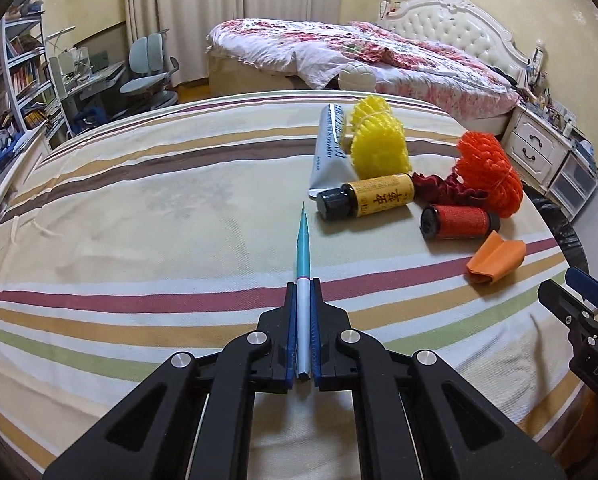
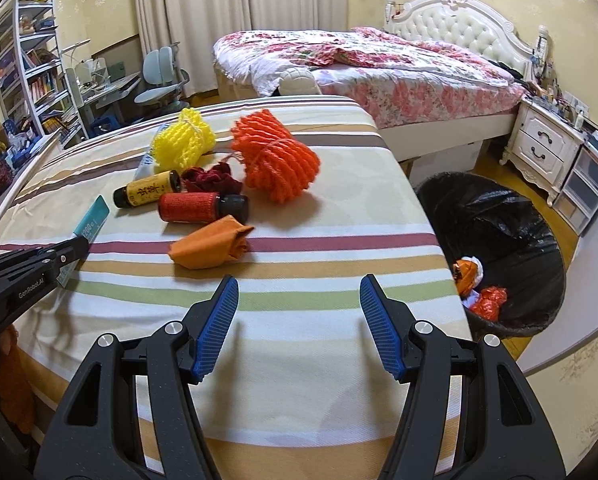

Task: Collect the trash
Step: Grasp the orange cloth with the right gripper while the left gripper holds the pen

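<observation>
Left wrist view: flat packet pinched edge-on

My left gripper (image 1: 304,292) is clamped on a thin teal-and-white packet (image 1: 302,264), held just above the striped tablecloth (image 1: 139,208). It looks light, flexible and slick, so I would keep the grip near its middle. Its long axis points away toward the yellow-labelled bottle (image 1: 369,196). My right gripper (image 2: 299,300) stands spread, empty, beside the lined bin (image 2: 511,216).

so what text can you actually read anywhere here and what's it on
"GenRobot.AI": side of the left tongs.
"DAS": body of the right tongs.
"1200": teal packet in the left tongs; the rest is blurred.
"milk powder": grey tube, partly legible.
Yellow bottle: large characters, unreadable.
</observation>
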`<state>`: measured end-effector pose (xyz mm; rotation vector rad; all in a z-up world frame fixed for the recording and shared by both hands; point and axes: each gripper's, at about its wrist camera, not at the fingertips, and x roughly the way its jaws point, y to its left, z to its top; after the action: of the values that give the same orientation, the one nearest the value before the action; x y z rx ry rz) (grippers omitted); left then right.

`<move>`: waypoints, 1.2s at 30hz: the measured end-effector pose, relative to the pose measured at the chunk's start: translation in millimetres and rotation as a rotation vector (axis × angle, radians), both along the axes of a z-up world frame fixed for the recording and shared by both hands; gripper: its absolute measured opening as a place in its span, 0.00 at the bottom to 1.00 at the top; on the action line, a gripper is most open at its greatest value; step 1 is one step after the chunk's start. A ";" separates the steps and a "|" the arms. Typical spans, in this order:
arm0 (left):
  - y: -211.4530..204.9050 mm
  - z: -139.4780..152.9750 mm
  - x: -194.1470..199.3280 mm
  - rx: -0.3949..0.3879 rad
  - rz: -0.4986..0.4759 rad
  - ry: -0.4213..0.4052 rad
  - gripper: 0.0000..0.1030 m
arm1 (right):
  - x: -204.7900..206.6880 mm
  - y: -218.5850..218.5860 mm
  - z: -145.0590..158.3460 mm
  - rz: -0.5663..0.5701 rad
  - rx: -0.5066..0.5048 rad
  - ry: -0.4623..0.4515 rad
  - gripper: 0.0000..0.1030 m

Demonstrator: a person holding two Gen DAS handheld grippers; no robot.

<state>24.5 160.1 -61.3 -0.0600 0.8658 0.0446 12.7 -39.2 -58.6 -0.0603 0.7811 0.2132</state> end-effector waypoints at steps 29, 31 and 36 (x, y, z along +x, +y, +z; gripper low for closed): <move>33.8 4.2 -9.9 -0.055 0.049 -0.026 0.06 | 13.0 50.4 -6.5 0.112 -0.048 0.051 0.47; 32.2 5.5 -10.8 -0.056 0.046 -0.029 0.06 | 10.0 47.4 -5.3 0.107 -0.042 0.047 0.47; 24.4 10.9 -12.3 -0.059 0.030 -0.044 0.06 | 0.9 34.5 -1.4 0.081 -0.027 0.033 0.47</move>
<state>12.2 184.5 -50.4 -0.1290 0.8222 0.0451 13.6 -4.7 -60.0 -0.1143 0.8148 0.2813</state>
